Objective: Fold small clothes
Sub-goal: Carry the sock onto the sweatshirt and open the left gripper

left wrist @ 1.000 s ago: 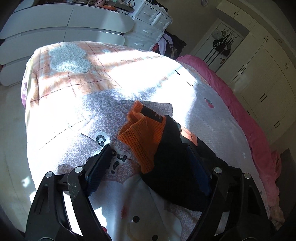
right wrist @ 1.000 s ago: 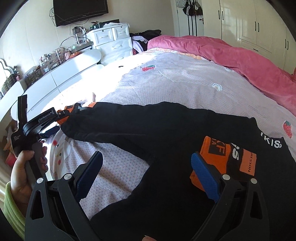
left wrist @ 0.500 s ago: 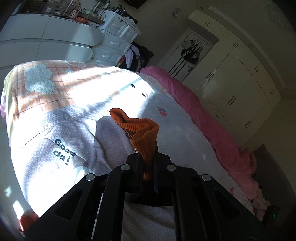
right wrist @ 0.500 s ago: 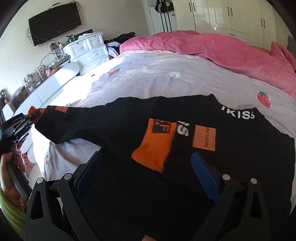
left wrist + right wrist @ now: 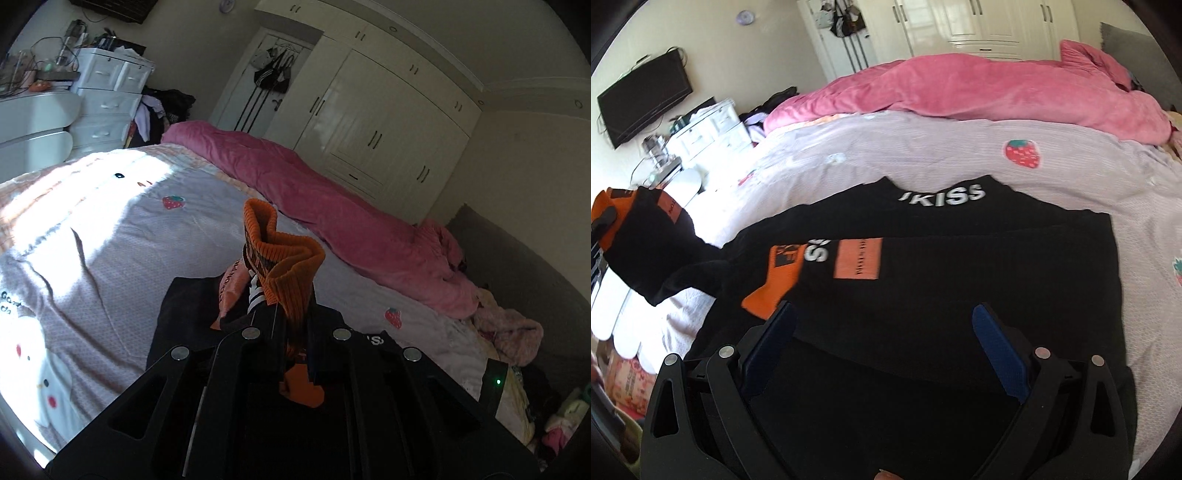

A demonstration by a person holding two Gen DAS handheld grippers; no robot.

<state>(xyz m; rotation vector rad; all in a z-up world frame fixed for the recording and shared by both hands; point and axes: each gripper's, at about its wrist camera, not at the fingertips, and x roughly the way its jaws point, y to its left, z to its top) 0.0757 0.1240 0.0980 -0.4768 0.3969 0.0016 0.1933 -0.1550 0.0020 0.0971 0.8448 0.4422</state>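
**Left claw lifts sleeve cuff; right claw open over sweater**

Sweater: black, lies flat on the bed, on a lilac cover with strawberry prints. White lettering at the neck, which points toward the pink quilt. One sleeve is already laid across the chest; its orange cuff sits just ahead of the right claw's left finger. An orange patch with black print shows on that sleeve beside more white lettering.

Left claw: jaws pressed together on the other cuff, orange ribbed knit, which stands up out of the fingers in a crumpled fold. Black sleeve fabric hangs below the grip. In the right wrist view this sleeve is raised off the bed at the sweater's left side, stretched out from the shoulder, with the cuff at the far left edge of the picture. In the left wrist view the sweater's body lies under and ahead of this claw.

Right claw: jaws wide apart, blue pads showing, nothing between them. It hovers above the lower body of the sweater; I cannot tell whether the tips touch the cloth.

Room: white wardrobe beyond the quilt, white drawers at the bed's far corner, a dark TV on the wall.
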